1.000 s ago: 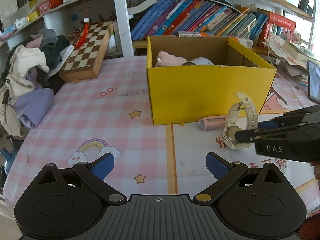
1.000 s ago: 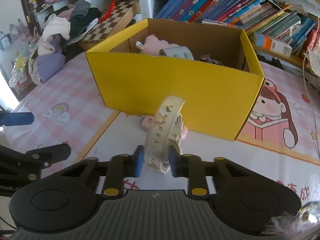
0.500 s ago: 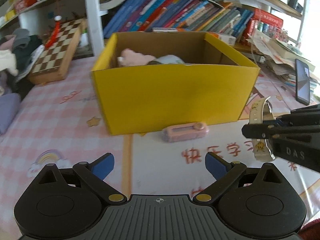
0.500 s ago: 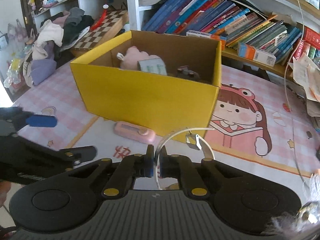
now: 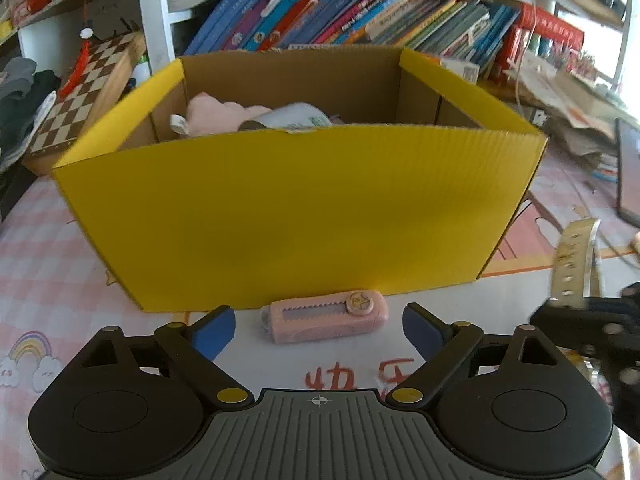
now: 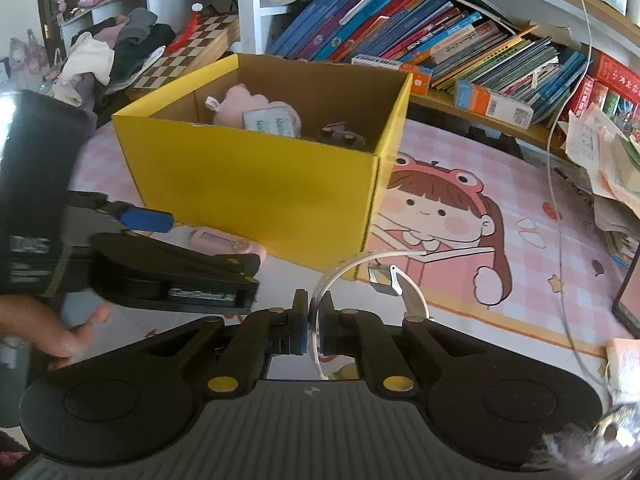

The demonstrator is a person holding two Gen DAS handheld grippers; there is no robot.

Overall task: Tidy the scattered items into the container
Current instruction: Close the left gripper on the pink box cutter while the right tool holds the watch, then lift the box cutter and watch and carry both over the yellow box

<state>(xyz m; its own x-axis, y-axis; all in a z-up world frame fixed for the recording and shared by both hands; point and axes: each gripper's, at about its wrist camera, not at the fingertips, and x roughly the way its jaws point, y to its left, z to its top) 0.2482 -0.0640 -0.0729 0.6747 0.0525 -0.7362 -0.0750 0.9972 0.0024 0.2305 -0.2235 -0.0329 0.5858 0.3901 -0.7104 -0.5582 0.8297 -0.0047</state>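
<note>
Two grippers in frame. Left gripper (image 5: 318, 326) has its jaws wide apart with nothing between them, low over the table (image 5: 48, 280), lined up on the pink box cutter (image 5: 326, 320). The cutter lies flat on the tablecloth, just in front of the yellow box (image 5: 296, 216), near the middle of its front wall, blade slider facing up. The cutter sits between the two blue fingertips (image 5: 212, 332) but ahead of them, not touching either.

Right gripper (image 6: 314, 326) is clamped narrow on the strap of a cream watch (image 6: 360, 264). The strap arcs up and to the right from the pads, with the buckle end hanging free. Watch is off the table, in front of the box's right front corner and outside it. In the left view the same strap (image 5: 574, 264) shows at the right edge, motion-blurred.

Box is open on top and stands on the table. Inside are a pink plush toy (image 6: 244, 106), a pale labelled item (image 6: 272, 120) leaning on it, and a small dark object (image 6: 340, 136) toward the right; can't tell what that last one is.

Person's hand (image 6: 60, 328) grips the left tool's handle at the left edge of the right view.

Behind: shelf of books (image 5: 340, 8) and a chessboard (image 5: 76, 96) leaning at left.
</note>
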